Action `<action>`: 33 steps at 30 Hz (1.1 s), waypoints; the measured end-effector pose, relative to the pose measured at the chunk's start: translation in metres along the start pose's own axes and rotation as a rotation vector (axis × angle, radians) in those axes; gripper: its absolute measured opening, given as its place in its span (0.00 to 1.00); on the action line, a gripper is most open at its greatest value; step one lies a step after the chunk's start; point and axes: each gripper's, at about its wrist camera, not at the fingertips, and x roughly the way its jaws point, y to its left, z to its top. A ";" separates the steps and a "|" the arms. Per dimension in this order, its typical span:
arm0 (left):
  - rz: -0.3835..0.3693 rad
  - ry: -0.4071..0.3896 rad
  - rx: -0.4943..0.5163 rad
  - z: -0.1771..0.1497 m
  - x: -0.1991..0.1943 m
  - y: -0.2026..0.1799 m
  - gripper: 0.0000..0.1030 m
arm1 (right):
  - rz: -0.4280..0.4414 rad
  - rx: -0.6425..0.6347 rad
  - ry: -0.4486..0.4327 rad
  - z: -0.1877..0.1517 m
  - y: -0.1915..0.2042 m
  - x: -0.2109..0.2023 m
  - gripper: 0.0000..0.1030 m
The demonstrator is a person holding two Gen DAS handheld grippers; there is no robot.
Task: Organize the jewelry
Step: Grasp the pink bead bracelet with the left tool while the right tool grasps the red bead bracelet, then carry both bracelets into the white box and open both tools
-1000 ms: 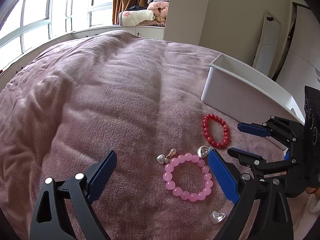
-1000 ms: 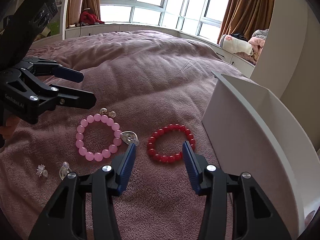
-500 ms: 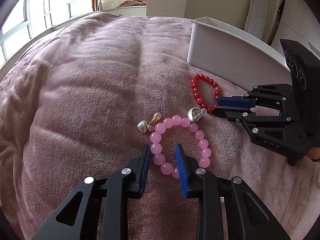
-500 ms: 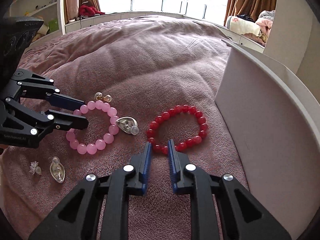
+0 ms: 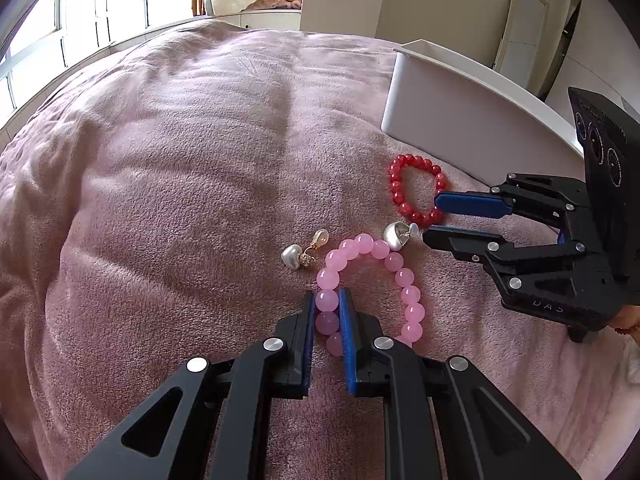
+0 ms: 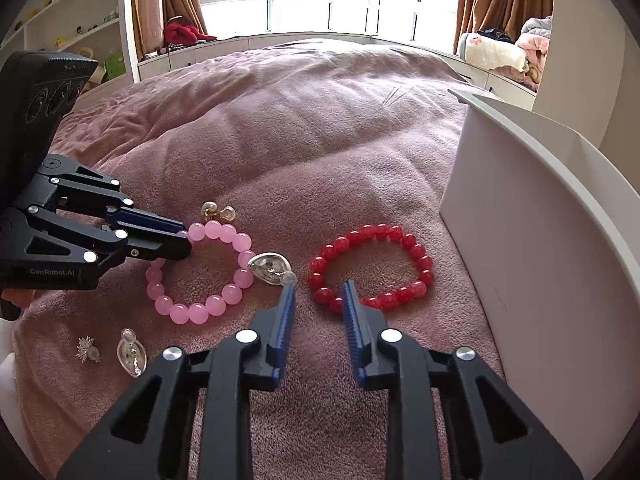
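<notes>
On the bed [image 5: 168, 168], your left gripper [image 5: 327, 300] clenches its jaws on the pink bracelet [image 5: 372, 280], which lies flat. Your right gripper [image 6: 318, 292] straddles the near edge of the red bracelet [image 6: 370, 266] with jaws released. "GenRobot.AI" is printed on the left gripper's body.
</notes>
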 end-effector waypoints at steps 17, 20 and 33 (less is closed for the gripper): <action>-0.021 0.005 -0.031 0.001 0.002 0.006 0.17 | 0.115 0.037 0.080 -0.001 -0.010 0.019 0.10; -0.041 -0.002 -0.054 0.001 0.000 0.008 0.17 | 0.174 0.124 0.069 -0.001 -0.018 0.011 0.10; -0.109 -0.127 -0.069 0.033 -0.049 0.005 0.16 | 0.245 0.213 -0.118 0.029 -0.027 -0.055 0.10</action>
